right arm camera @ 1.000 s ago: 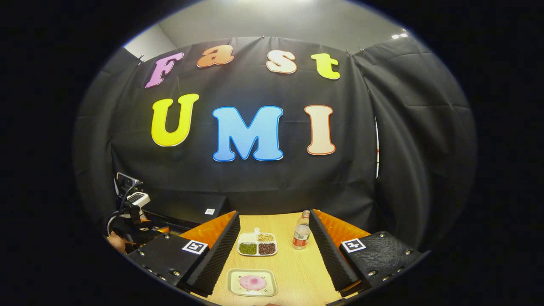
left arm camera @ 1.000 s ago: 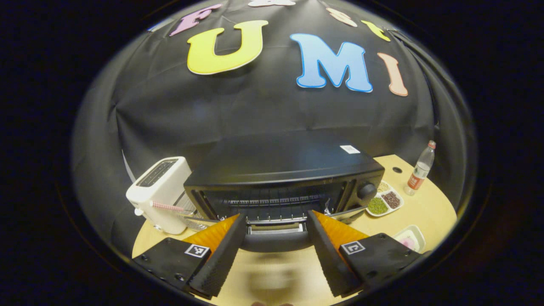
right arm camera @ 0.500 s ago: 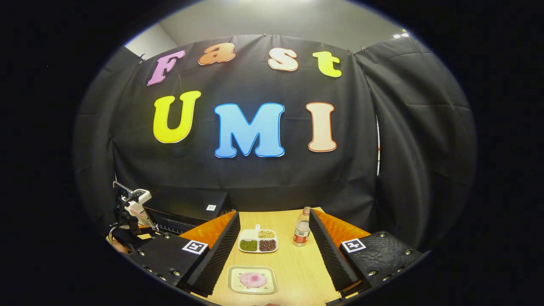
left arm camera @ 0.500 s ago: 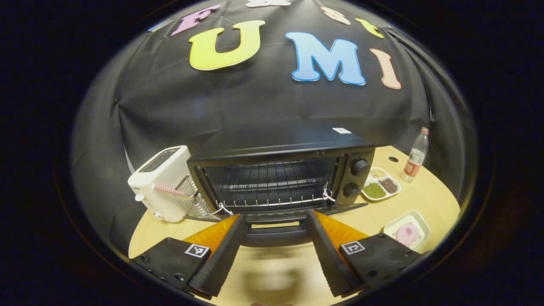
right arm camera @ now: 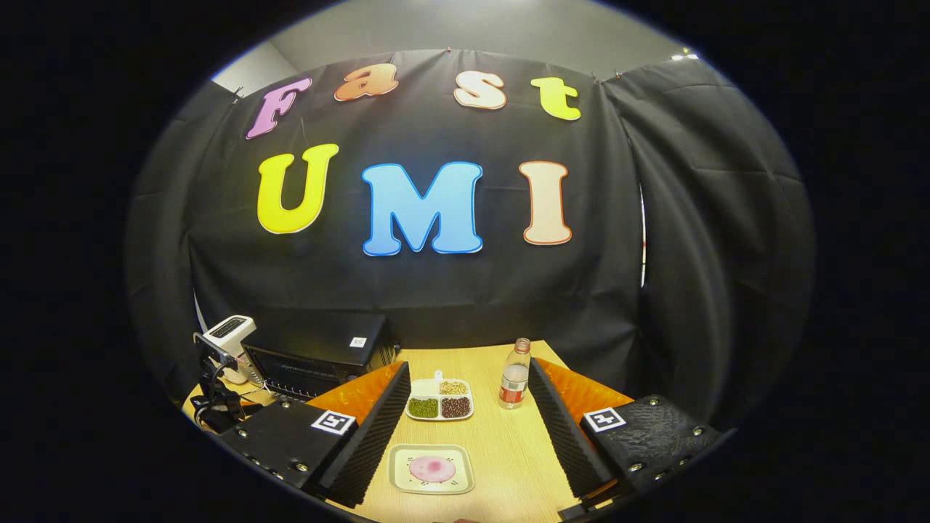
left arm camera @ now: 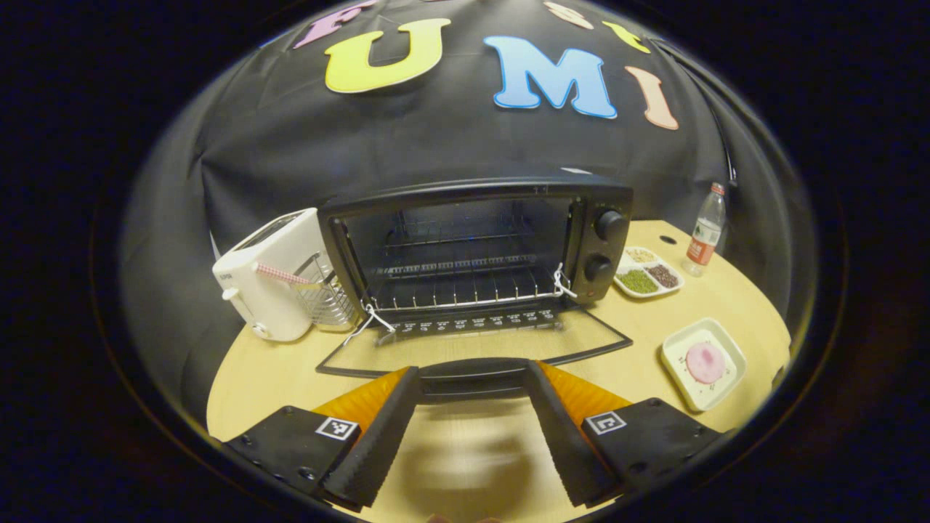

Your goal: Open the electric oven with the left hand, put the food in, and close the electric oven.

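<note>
The electric oven (left arm camera: 476,240) has a glossy black metal shell, shiny wire racks and a clear glass door (left arm camera: 476,341). The table (left arm camera: 465,465) is pale matt woodgrain. The toaster (left arm camera: 265,276) is smooth white plastic.

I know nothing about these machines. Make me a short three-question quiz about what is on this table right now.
1. True or false: the oven door is folded down open.
2. What lies on the square plate? A. green beans B. a pink round food C. a bottle
3. Fill in: the left gripper has its jaws on either side of the door's ____.

Key:
1. True; the wire rack inside shows.
2. B, the pink food; the beans are in the divided dish and the bottle stands apart.
3. Handle.
</note>
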`<state>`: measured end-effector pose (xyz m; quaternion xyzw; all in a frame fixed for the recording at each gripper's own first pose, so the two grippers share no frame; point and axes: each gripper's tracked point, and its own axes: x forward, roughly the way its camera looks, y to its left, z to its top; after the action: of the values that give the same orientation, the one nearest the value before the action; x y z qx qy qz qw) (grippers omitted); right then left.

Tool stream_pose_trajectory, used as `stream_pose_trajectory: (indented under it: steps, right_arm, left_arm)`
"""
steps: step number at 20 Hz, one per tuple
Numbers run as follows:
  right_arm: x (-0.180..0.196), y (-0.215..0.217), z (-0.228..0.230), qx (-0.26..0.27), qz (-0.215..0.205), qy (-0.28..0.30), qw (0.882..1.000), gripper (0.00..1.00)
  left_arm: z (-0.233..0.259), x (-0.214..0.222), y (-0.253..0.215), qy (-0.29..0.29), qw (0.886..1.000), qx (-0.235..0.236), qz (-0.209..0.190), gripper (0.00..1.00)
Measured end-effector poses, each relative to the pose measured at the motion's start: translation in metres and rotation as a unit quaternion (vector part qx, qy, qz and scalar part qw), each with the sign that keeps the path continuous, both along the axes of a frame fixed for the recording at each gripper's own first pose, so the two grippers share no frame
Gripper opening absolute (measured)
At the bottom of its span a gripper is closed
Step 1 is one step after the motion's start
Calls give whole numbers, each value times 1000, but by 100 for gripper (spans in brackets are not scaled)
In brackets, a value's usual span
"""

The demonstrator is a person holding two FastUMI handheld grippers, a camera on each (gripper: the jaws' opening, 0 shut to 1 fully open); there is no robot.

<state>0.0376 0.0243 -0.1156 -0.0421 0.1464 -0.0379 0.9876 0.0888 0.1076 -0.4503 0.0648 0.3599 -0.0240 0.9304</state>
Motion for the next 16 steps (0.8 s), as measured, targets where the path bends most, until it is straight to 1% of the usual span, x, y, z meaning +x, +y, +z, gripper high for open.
stream_pose_trajectory:
  steps: [2, 3, 4, 5, 6, 7, 8, 9, 10, 12, 13, 14, 15, 16]
  right_arm:
    - [0, 1, -4, 2, 0, 7, 1000, 99]
    - [-1, 2, -5, 1, -2, 12, 1000, 99]
    - [-1, 2, -8, 2, -3, 17, 1000, 99]
    - [-2, 4, -10, 6, -2, 21, 1000, 99]
    - [-3, 7, -13, 9, -1, 27, 1000, 99]
    - [-3, 7, -16, 11, 0, 35, 999, 98]
    - [-4, 8, -23, 13, 1, 48, 999, 99]
    - [-4, 11, -30, 15, 6, 67, 998, 99]
    - [-5, 13, -39, 17, 12, 90, 996, 99]
    - [-5, 16, -60, 30, 22, 142, 989, 98]
    - [-4, 15, -72, 43, 27, 167, 985, 99]
    - [-4, 12, -86, 51, 24, 196, 979, 99]
    - [-3, 8, -102, 61, 22, 230, 971, 99]
    - [-8, 4, -115, 73, 20, 264, 961, 99]
  left_arm:
    - [-14, -4, 0, 10, 1000, 7, -7, 98]
    - [-16, -4, -1, 10, 1000, 7, -11, 100]
    - [-19, -7, -2, 14, 1000, 6, -13, 98]
    - [-14, -7, -3, 8, 1000, 2, -14, 100]
    - [-2, -4, -8, -9, 1000, -6, -16, 100]
    - [16, 0, -11, -30, 999, -13, -19, 98]
    - [38, 2, -13, -53, 998, -18, -20, 100]
    - [64, 6, -15, -77, 997, -23, -20, 100]
    - [88, 9, -17, -102, 994, -33, -20, 98]
    - [141, 9, -20, -147, 988, -52, -20, 100]
    - [166, 10, -22, -167, 984, -62, -24, 98]
    - [190, 10, -23, -186, 980, -71, -27, 100]
    - [212, 9, -24, -201, 976, -80, -31, 97]
    - [231, 5, -27, -214, 972, -91, -36, 100]
